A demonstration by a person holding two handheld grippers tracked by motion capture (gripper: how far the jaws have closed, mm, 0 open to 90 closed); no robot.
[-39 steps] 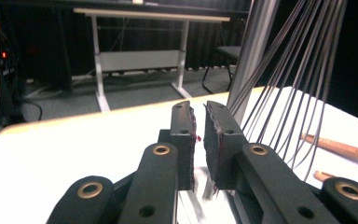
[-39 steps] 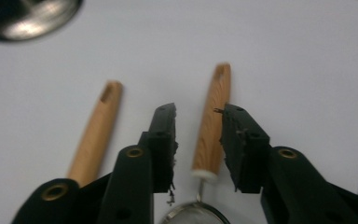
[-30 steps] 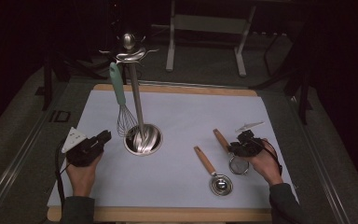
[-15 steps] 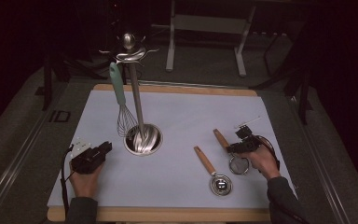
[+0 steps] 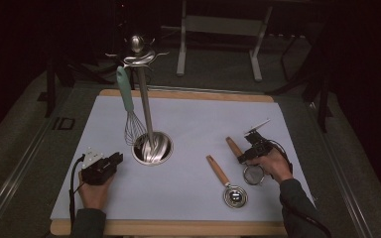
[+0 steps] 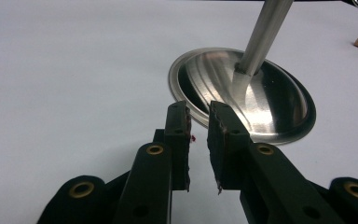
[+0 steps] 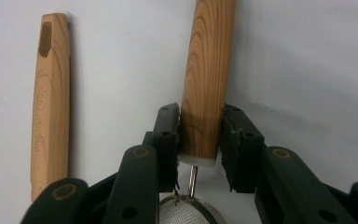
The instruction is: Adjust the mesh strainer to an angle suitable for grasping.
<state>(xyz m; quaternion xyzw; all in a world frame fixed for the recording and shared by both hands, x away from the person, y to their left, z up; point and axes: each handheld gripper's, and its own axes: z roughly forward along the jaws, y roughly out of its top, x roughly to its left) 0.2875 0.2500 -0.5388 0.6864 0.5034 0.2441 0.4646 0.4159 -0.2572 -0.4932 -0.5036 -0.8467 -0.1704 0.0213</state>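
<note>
Right gripper (image 7: pixel 199 140): jaws straddle the strainer's wooden handle (image 7: pixel 208 79) near its lower end; whether the pads press it I cannot tell.
Strainer (image 5: pixel 252 172): lies flat on the white mat (image 5: pixel 193 124), mesh bowl nearest the person.
Left gripper (image 6: pixel 198 140): jaws nearly together with a narrow gap, holding nothing, just short of the stand's steel base (image 6: pixel 261 100).
Whisk (image 5: pixel 129 106): hangs from the stand (image 5: pixel 143 94), farther back.
Wooden-handled spoon (image 5: pixel 225 181): beside the strainer.

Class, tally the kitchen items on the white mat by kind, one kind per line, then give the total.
Whisk, hanging on the stand: 1
Strainer, wooden handle: 1
Measuring spoon, wooden handle: 1
Steel utensil stand: 1
Total: 4
</note>
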